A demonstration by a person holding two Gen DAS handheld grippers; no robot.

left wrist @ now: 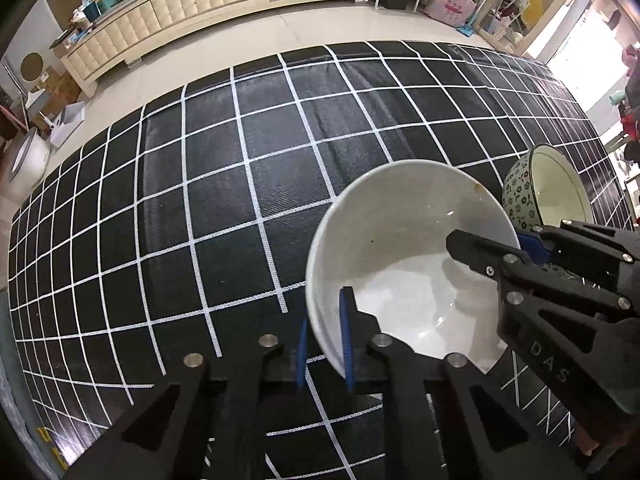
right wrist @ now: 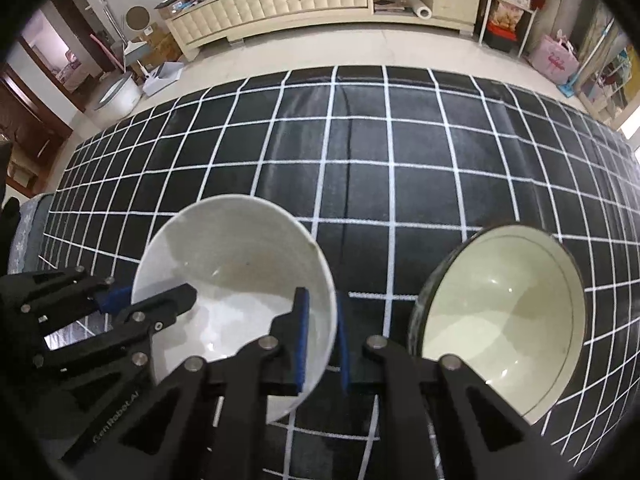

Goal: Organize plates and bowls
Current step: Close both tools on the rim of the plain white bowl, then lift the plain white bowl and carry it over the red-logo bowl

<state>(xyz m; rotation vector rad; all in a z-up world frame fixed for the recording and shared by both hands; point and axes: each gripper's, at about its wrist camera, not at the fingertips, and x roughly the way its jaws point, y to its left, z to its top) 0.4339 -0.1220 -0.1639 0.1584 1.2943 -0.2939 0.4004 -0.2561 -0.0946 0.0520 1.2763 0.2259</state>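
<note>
On checked cloth [right wrist: 400, 152], both tongs [left wrist: 325, 346] [right wrist: 322, 340] clamp white bowl [right wrist: 240, 264].

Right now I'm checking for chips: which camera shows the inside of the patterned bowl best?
The right wrist view: the patterned bowl faces the camera, cream interior almost fully visible. The left wrist view shows it edge-on at far right, partly behind the right gripper.

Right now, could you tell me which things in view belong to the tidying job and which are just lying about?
Job:
- white bowl, gripped by left gripper and right gripper
- patterned bowl

Lying about:
- cream cabinet
- paper roll
- pink bag
</note>
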